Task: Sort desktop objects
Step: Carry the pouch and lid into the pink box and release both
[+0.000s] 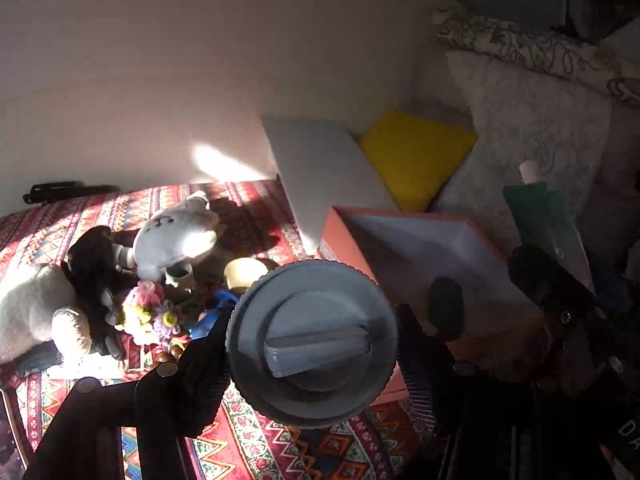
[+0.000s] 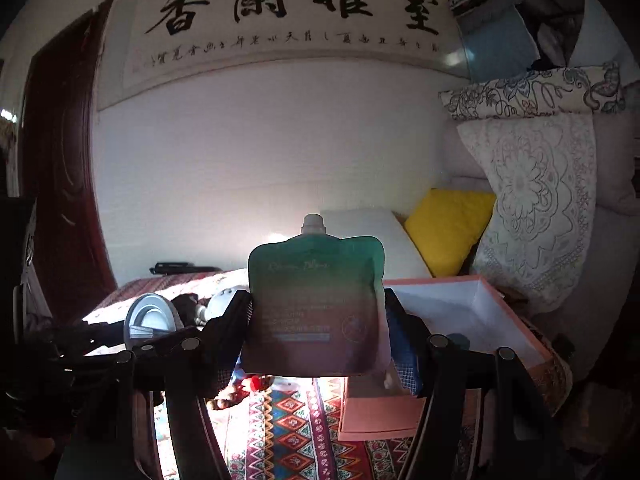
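Pouch point(image 2: 316, 304) between right jaws

A red patterned cloth point(image 1: 248, 440) bears plush toys point(image 1: 176, 232), knitted flowers point(image 1: 152, 312) and an orange box point(image 1: 420, 248).

The left gripper point(image 1: 312, 344) is clamped on a round grey lid point(image 1: 312, 344), fingers at 9 and 3 o'clock of it. The right gripper point(image 2: 316, 320) pinches an upright green pouch point(image 2: 316, 300) by both side edges, raised at 3 o'clock of the left.
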### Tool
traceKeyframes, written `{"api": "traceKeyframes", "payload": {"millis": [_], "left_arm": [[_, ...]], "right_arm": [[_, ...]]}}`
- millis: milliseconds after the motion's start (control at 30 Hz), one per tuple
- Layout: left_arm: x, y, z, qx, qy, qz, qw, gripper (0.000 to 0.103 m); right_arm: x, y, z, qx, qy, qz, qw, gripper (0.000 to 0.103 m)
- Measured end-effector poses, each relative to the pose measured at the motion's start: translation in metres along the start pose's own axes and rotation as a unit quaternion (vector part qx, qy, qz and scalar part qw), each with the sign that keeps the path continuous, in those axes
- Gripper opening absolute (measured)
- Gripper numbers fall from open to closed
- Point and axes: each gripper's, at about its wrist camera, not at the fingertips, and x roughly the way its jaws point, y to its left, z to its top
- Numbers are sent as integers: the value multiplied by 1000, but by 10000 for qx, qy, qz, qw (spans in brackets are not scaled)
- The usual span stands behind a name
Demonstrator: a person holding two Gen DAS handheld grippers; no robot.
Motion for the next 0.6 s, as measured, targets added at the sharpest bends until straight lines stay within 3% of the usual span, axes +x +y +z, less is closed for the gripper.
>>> {"api": "traceKeyframes", "payload": {"millis": [167,333,433,600], "left_arm": [[-18,-2,33,-113,-471,51,9988,63],[-18,-1,57,-172,-702,146,9973,63],[-1,-13,67,-151,-681,50,9976,63],[45,-52,75,50,-430,-260,9987,63]], "right_arm": [[-23,-33,50,647,-945,-151,9933,67],[-38,-52,93,776,-1723,-298,9815,67],[-35,-64,98,812,-1826,-485,9786,68],[-3,-107,81,1262,-1476,-690,9785,68]]}}
